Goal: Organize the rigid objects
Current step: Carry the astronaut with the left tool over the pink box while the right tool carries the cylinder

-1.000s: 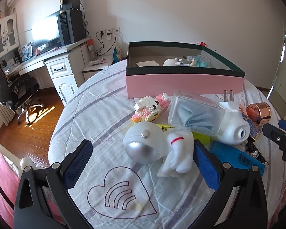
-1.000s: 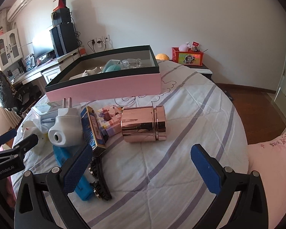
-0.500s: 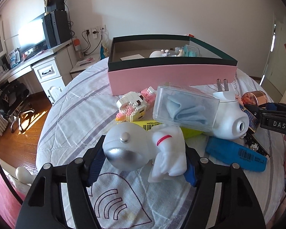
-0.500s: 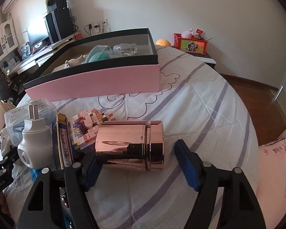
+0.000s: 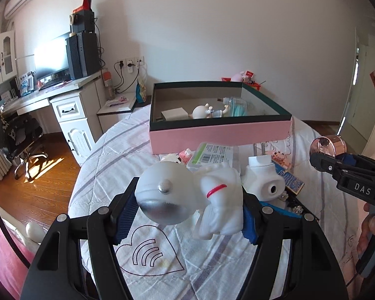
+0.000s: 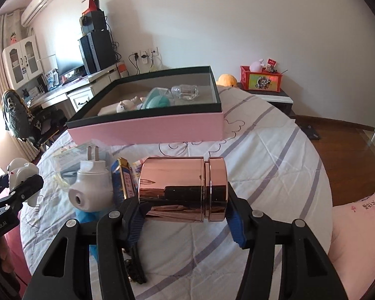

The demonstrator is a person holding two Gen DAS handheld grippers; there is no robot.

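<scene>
Astronaut (image 5: 195, 195) clamped in left gripper (image 5: 187, 212), right gripper (image 6: 185, 215) closing on canister (image 6: 182, 190); box (image 5: 220, 132) ahead part-filled, pile below unsorted.

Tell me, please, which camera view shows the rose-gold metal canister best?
The right wrist view. There the rose-gold canister lies sideways, close and whole, between the right tongs, which are closing on it. The left wrist view shows only its round end, small at the right edge.

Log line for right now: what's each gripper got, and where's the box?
left gripper: shut on astronaut toy, lifted | right gripper: jaws closing on rose-gold canister | pink box: open, behind both, partly filled
</scene>
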